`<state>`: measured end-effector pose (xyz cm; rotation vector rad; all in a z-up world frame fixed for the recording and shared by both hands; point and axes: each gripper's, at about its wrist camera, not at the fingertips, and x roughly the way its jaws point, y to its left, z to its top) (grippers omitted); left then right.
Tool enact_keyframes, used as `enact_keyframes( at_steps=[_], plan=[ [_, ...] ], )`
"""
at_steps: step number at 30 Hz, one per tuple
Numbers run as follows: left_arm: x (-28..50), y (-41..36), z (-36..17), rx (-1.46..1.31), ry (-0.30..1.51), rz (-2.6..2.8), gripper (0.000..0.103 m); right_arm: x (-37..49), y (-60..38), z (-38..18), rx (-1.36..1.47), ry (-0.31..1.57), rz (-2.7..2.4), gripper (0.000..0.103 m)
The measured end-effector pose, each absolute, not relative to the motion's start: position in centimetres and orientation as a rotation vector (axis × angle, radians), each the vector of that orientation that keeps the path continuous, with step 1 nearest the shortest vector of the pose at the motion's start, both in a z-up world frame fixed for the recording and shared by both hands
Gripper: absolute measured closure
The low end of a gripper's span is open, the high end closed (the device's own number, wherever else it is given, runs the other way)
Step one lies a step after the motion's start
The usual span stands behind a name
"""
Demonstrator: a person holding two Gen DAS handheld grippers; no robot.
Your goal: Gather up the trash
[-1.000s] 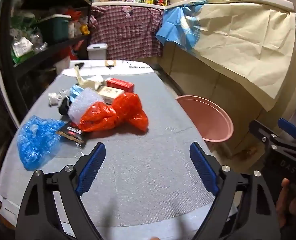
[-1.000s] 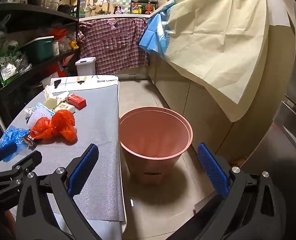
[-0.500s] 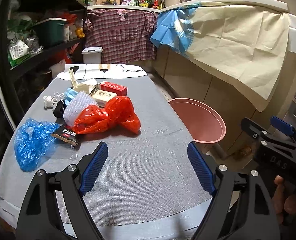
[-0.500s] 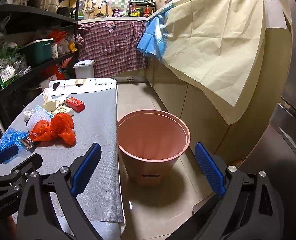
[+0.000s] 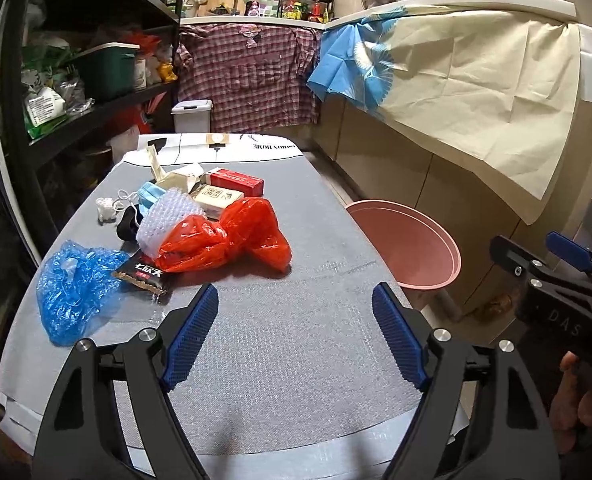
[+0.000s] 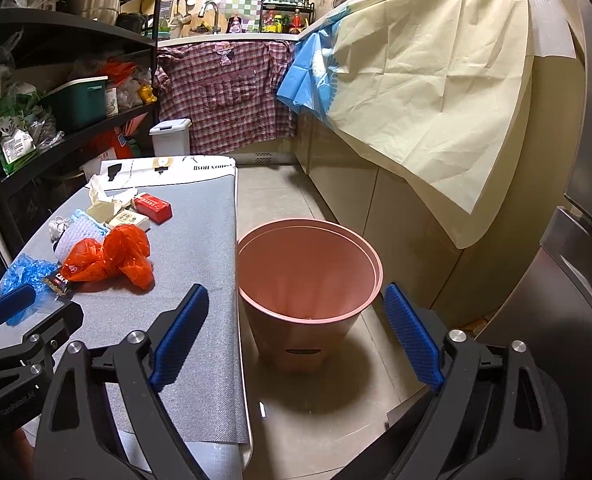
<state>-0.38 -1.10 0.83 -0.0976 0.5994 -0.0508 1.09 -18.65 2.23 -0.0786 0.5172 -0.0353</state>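
Trash lies on the grey table (image 5: 296, 344): a red plastic bag (image 5: 232, 236), a blue plastic bag (image 5: 72, 284), a black snack wrapper (image 5: 142, 278), a red box (image 5: 236, 181), a white net sleeve (image 5: 168, 216) and crumpled paper. My left gripper (image 5: 296, 336) is open and empty above the table's near part, short of the red bag. My right gripper (image 6: 296, 336) is open and empty, above the floor in front of the pink bin (image 6: 308, 276). The bin stands on the floor right of the table.
Black shelves (image 5: 76, 80) with containers run along the left. Cabinets draped with a cream cloth (image 5: 476, 92) and a checked shirt (image 5: 248, 76) line the right and back. A small white bin (image 5: 192, 114) stands beyond the table. A steel appliance (image 6: 584, 240) is at the right.
Both grippers have pulled back and risen slightly, so the table and bin look a little farther away. Both stay open. The trash has not moved.
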Motion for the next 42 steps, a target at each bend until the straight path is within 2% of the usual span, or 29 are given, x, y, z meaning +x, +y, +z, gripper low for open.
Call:
enact_keyframes(
  at_steps=[42],
  plan=[
    [-0.61,-1.43,0.94,-0.110,0.601,-0.092,0.027,0.99,-18.77,2.24,-0.074,0.517,-0.043,0.020]
  ],
)
